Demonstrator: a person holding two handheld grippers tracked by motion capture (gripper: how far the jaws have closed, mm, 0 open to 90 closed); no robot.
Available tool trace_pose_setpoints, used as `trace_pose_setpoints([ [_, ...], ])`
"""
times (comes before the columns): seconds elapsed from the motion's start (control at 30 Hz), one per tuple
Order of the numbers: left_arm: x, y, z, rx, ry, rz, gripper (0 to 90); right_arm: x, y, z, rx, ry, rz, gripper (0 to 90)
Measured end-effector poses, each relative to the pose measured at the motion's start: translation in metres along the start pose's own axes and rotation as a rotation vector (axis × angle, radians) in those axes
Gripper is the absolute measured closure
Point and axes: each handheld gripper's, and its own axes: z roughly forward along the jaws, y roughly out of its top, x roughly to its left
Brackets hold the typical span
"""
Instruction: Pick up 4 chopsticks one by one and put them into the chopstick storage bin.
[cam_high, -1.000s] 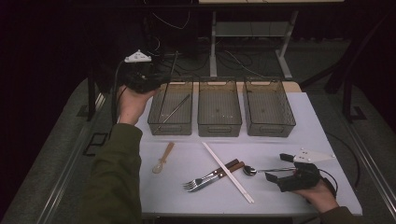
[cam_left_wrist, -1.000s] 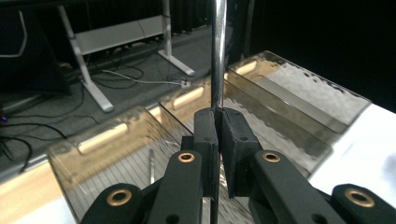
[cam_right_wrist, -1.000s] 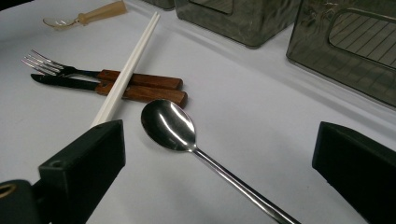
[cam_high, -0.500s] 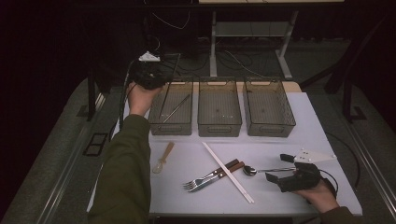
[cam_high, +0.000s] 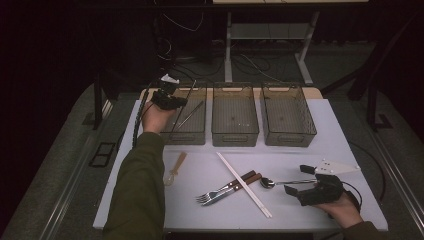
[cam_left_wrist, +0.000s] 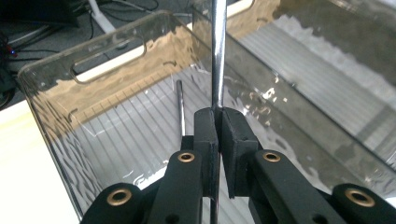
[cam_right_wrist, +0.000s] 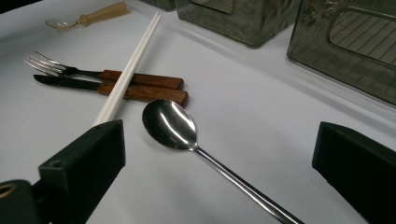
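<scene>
My left gripper (cam_high: 176, 101) hovers at the left rim of the left clear bin (cam_high: 187, 136), shut on a thin metal chopstick (cam_left_wrist: 218, 56) that sticks up past the pads and slants into the bin. A second metal chopstick (cam_left_wrist: 180, 105) lies inside that bin. My right gripper (cam_high: 299, 179) rests on the white table at the right, open, with the handle of a metal spoon (cam_right_wrist: 170, 123) lying between its jaws, untouched by either pad.
Middle bin (cam_high: 235, 136) and right bin (cam_high: 290, 138) stand in a row with the left one. On the table lie a wooden-handled fork and knife (cam_high: 225, 190), white chopsticks (cam_high: 245, 186) across them, and a small wooden-handled spoon (cam_high: 175, 169).
The left hand has carried the metal chopstick rightward and down to the left bin's rim. The right hand and the spoon have stayed where they were.
</scene>
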Motion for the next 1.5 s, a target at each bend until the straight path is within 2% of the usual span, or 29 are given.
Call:
trace_pose_setpoints([
  [0.1,-0.001,-0.002,0.006,0.028,0.021,0.007,84.7,0.0,0.0,0.0,0.0,0.0,0.001,2.8],
  [0.23,-0.002,-0.002,0.013,0.038,0.032,0.003,84.6,0.0,0.0,0.0,-0.003,0.0,-0.002,2.8],
  [0.27,-0.004,0.0,0.019,0.062,0.048,0.02,84.5,-0.001,0.0,0.0,-0.003,0.0,-0.001,2.8],
  [0.37,-0.008,0.0,0.026,0.08,0.063,0.022,84.4,0.0,0.0,-0.001,-0.004,0.0,0.002,2.7],
  [0.4,-0.011,0.0,0.034,0.105,0.084,0.025,84.3,-0.001,0.0,-0.001,-0.006,-0.001,0.0,2.8],
  [0.47,-0.012,-0.001,0.038,0.118,0.1,0.017,83.2,0.0,0.0,-0.001,-0.007,0.002,0.003,2.7],
  [0.5,-0.012,-0.003,0.044,0.147,0.149,0.03,77.5,0.0,0.0,-0.002,-0.008,0.002,0.003,2.8],
  [0.63,-0.013,-0.005,0.046,0.151,0.164,0.028,67.0,-0.001,0.0,-0.003,-0.011,0.002,0.003,2.8],
  [0.73,-0.013,-0.004,0.043,0.14,0.146,0.024,65.6,-0.001,0.0,-0.003,-0.011,0.001,0.007,2.8],
  [0.8,-0.015,-0.003,0.04,0.108,0.134,0.013,60.4,0.0,0.0,-0.003,-0.009,0.004,0.005,2.8],
  [0.83,-0.018,-0.002,0.035,0.075,0.114,0.009,58.2,0.0,0.0,-0.002,-0.008,0.004,0.003,2.8],
  [0.87,-0.018,-0.002,0.035,0.075,0.114,0.009,56.4,0.0,0.0,-0.002,-0.008,0.003,0.001,2.8],
  [0.93,-0.023,-0.001,0.024,0.038,0.053,-0.003,52.3,0.0,0.0,-0.001,-0.004,0.003,0.002,2.8],
  [0.97,-0.023,-0.001,0.024,0.038,0.053,-0.003,50.8,0.001,0.0,-0.001,-0.003,0.003,0.0,2.7],
  [1.07,-0.033,-0.005,0.008,-0.015,0.0,-0.001,47.8,0.001,0.0,0.0,-0.002,0.005,-0.005,2.8],
  [1.1,-0.033,-0.005,0.008,-0.015,0.0,-0.001,46.9,0.001,0.0,0.0,-0.003,0.006,-0.004,2.8],
  [1.13,-0.034,-0.006,0.004,-0.021,-0.015,0.01,45.6,0.0,0.0,0.0,-0.003,0.005,-0.004,2.8],
  [1.2,-0.041,-0.011,-0.009,-0.068,-0.065,0.005,42.6,0.0,0.0,0.0,-0.004,0.003,-0.006,2.7],
  [1.23,-0.044,-0.013,-0.012,-0.077,-0.075,0.01,41.3,0.0,0.0,0.0,-0.003,0.003,-0.005,2.8],
  [1.37,-0.053,-0.019,-0.021,-0.091,-0.087,0.037,35.7,0.0,0.0,0.0,0.001,0.007,-0.002,2.8],
  [1.5,-0.063,-0.031,-0.029,-0.11,-0.118,0.058,32.1,0.001,0.0,0.001,0.004,0.007,0.0,2.8],
])
